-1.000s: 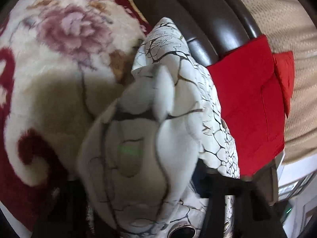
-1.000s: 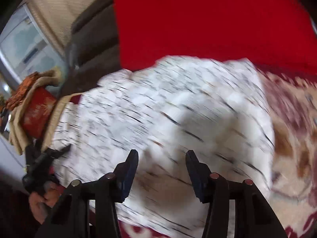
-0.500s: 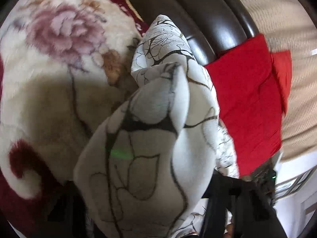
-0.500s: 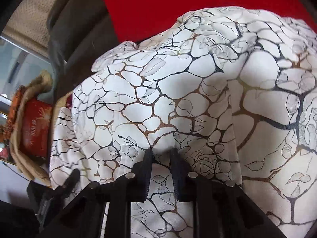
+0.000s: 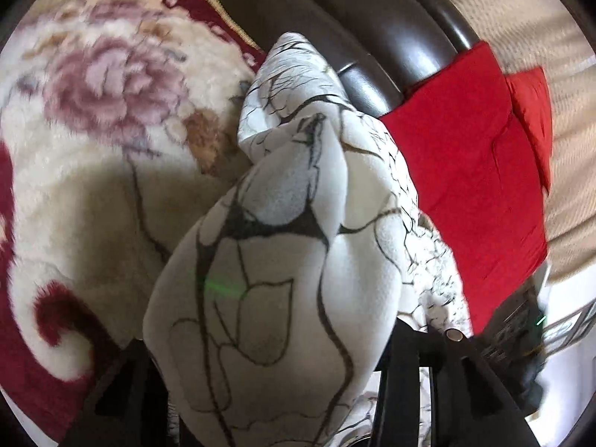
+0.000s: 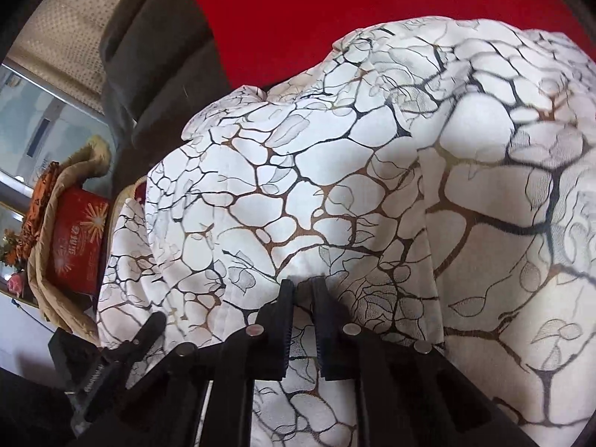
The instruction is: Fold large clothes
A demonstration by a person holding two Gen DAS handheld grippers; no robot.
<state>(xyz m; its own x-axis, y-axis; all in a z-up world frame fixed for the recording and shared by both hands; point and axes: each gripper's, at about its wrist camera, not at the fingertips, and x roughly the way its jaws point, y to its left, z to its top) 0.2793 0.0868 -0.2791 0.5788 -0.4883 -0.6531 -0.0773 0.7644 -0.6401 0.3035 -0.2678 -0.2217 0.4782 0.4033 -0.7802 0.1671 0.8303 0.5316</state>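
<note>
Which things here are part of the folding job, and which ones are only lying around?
Job:
patterned garment
right gripper, shut on the garment
left gripper, fingers hidden by cloth

Lying around:
red cloth
floral blanket
red box

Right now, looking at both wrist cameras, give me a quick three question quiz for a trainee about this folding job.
1. True or false: the right gripper is shut on the white crackle-print garment.
2. What lies directly behind the garment in the right wrist view? A) a blue towel B) a red cloth C) a green pillow
3. Fill in: in the left wrist view, the garment bunches up over the left gripper's fingers, above a fluffy blanket with a ______ pattern.

Key: 1 true; 2 B; 3 floral
</note>
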